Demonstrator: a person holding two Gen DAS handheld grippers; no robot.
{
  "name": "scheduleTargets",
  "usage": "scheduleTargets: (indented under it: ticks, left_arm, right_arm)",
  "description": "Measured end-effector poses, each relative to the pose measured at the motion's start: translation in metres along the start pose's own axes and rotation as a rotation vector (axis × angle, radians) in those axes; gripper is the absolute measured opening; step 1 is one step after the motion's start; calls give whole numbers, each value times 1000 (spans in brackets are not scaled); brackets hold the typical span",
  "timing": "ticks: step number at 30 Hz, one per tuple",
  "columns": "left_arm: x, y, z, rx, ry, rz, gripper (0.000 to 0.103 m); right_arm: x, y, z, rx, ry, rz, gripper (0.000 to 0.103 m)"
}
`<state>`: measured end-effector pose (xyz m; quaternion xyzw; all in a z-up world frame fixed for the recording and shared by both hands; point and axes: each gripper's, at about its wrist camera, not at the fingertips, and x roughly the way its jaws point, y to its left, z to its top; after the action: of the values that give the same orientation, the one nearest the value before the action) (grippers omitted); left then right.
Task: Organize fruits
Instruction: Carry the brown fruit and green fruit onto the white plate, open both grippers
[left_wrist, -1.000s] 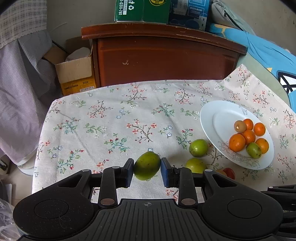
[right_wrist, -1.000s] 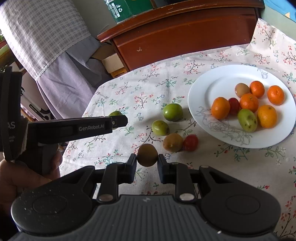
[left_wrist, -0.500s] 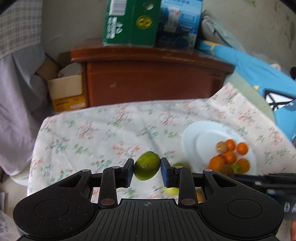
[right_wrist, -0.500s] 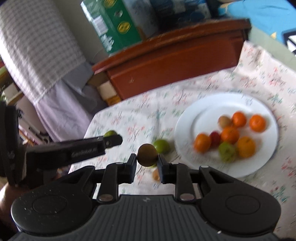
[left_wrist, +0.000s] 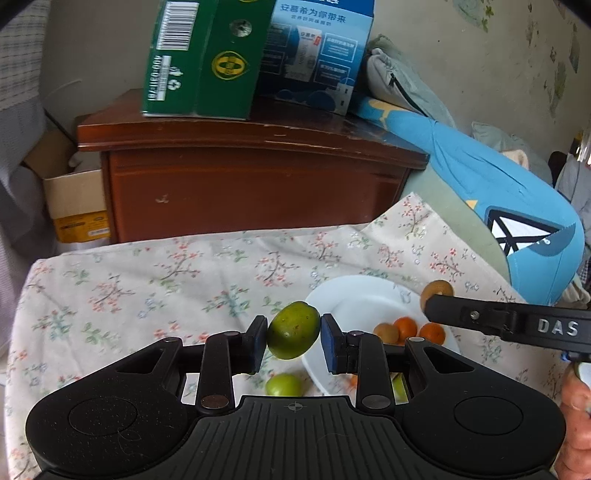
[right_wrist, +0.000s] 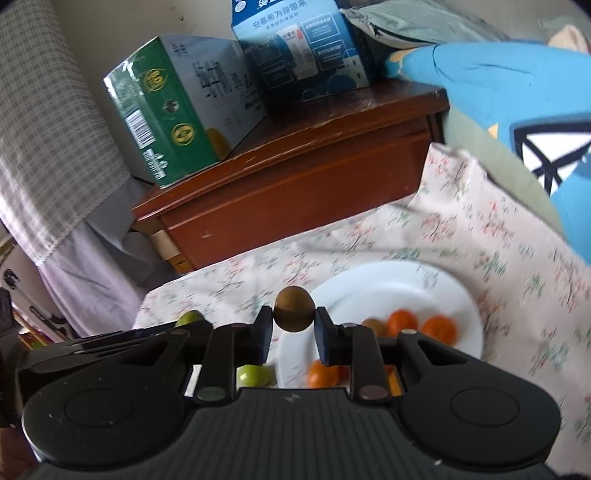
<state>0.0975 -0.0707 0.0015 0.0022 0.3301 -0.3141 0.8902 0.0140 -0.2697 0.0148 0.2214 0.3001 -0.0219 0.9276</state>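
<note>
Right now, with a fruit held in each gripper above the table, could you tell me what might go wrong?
1. The green fruit is round and held only at its sides by the left gripper; it could slip out and roll across the floral cloth.
2. The right gripper pinches the brown fruit near its lower half, so a jolt might pop it free.
3. The white plate already holds several fruits; a dropped one could scatter them.
</note>
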Motion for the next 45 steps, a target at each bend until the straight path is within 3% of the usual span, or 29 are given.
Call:
scheduleTargets:
  ticks: [11,28,29,31,33,36,39,42,45]
  left_arm:
    - [40,-17,1,26,41,-41,29]
    - [75,-38,-7,34,95,-101,31]
    - [74,-38,-6,35,94,-102,33]
    - [70,-40,-5,30,79,-94,56]
    - [62,-41,-2,33,48,-81,66]
    - [51,-42,5,45,31,-67,67]
    - [39,-39,11,33,27,-52,78]
    - [24,-35,15,40,22,-38,79]
    - [9,-29,17,46,19,-19,87]
  right_arm:
    - [35,-34,14,53,45,-66,24]
    - [71,-60,10,101,104,-114,27]
    - [70,-59,10,101,101,-116,28]
    - [70,-59,10,101,98,-115,28]
    - [69,-58,12,106,96,-112,29]
    - [66,-57,14,111,86,-114,33]
    - [63,-54,15,110,81,-111,33]
    - [58,-52,15,113,81,-101,34]
    - [53,-47,14,109,78,-93,37]
